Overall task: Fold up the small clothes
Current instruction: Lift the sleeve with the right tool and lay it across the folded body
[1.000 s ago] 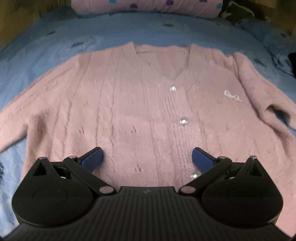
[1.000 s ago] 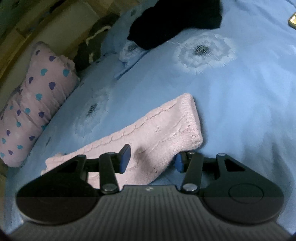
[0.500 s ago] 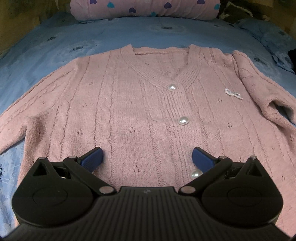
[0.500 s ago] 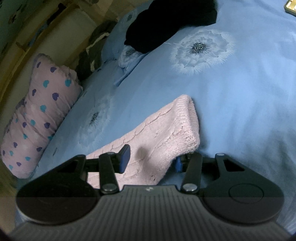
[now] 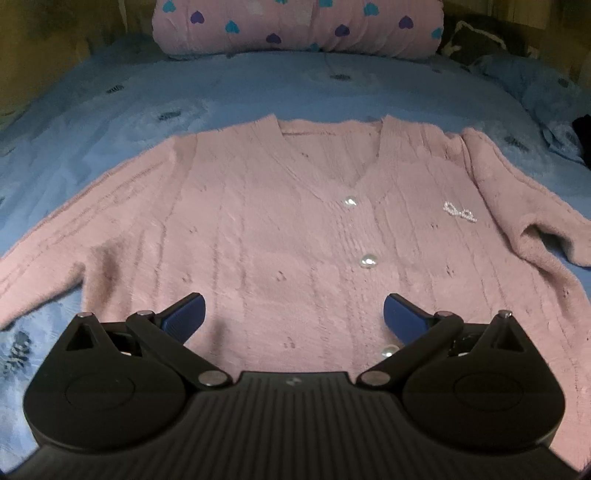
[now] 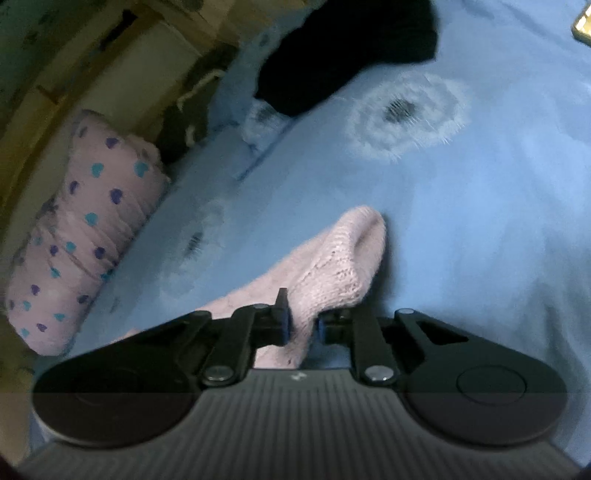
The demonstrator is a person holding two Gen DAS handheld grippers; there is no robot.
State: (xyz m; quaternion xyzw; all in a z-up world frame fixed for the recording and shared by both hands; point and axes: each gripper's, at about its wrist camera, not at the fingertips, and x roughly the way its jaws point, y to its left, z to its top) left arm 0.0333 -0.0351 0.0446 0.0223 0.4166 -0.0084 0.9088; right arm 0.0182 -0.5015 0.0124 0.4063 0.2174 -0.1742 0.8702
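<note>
I am working over a blue bed (image 5: 258,85), with a heart-print pillow (image 5: 295,26) lying along the top of the left view. The pink cardigan (image 5: 277,229) is lying flat and face up across the middle of that view, buttoned, sleeves spread to both sides. My left gripper (image 5: 293,314) is hovering over its lower front with jaws standing wide and nothing between them. In the right view, low centre, my right gripper (image 6: 303,325) is pinching the sleeve cuff (image 6: 343,266); its jaws have just been closing and the knit is bunching between the pads. I judge that I am starting the first fold, the sleeve. Next I should be lifting that cuff and carrying it across onto the chest, keeping the grip firm because the soft knit could be slipping out.
</note>
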